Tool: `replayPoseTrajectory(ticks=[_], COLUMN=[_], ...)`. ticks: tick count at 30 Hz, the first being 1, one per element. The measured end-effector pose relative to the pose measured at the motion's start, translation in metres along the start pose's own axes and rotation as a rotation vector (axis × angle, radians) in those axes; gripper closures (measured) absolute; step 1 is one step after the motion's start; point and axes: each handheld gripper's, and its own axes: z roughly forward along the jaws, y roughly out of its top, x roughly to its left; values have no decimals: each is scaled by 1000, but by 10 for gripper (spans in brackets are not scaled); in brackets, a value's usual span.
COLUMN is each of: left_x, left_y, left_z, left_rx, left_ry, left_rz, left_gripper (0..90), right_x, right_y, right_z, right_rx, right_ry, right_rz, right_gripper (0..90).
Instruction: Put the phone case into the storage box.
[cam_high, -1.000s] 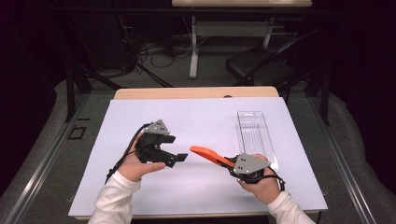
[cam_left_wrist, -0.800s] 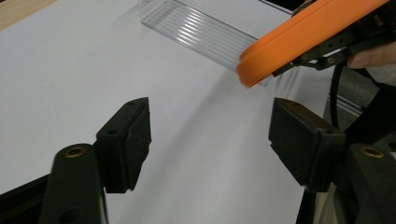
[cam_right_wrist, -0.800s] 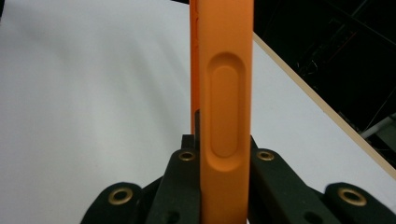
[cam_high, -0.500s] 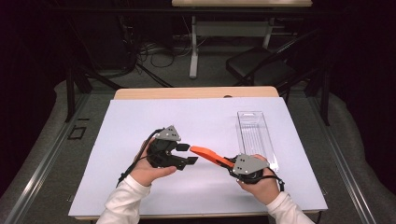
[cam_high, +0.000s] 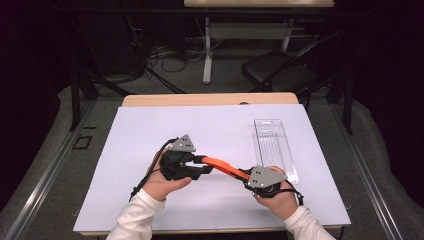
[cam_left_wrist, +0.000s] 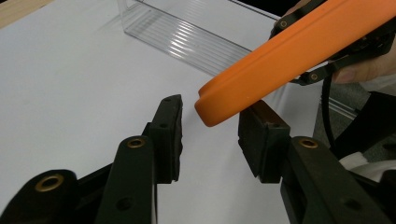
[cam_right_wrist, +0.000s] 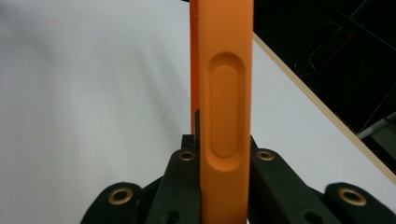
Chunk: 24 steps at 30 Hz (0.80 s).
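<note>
A long orange tool handle (cam_high: 222, 167) hangs just above the white sheet, between the two hands. My right gripper (cam_high: 246, 176) is shut on its right end; in the right gripper view the handle (cam_right_wrist: 224, 93), with an oval recess, runs straight up from my shut right gripper (cam_right_wrist: 224, 151). My left gripper (cam_high: 202, 166) is open, its jaws either side of the handle's left tip. In the left gripper view the rounded orange tip (cam_left_wrist: 280, 60) sits between the jaws of my left gripper (cam_left_wrist: 210, 126), close to the right pad (cam_left_wrist: 254, 135), with a gap to the left pad.
A clear plastic case (cam_high: 274, 145) lies on the white sheet (cam_high: 150, 130) to the right, just beyond the right hand, and shows ribbed at the top of the left gripper view (cam_left_wrist: 187, 42). The wooden table edge (cam_high: 210, 99) runs along the back. A chair (cam_high: 280, 72) stands beyond it.
My left gripper has moved right, towards the orange handle, and its open jaws now stand around the tip. The right gripper and the handle have hardly moved.
</note>
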Motion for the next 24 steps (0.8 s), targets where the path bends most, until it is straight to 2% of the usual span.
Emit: replayPoseTrajectory(ticks=[8, 21, 24], left_x=[0, 2, 2], left_y=[0, -1, -1], left_z=[0, 0, 1], left_rx=[-13, -61, -66], left_ry=[3, -25, -18], left_rz=[4, -35, -35], left_gripper=[683, 754, 760], right_x=[1, 1, 1], right_y=[1, 1, 1], right_z=[0, 0, 0], right_rx=[-5, -14, -13], right_ry=[2, 1, -7], right_rz=[-3, -5, -17], right_gripper=[874, 874, 874])
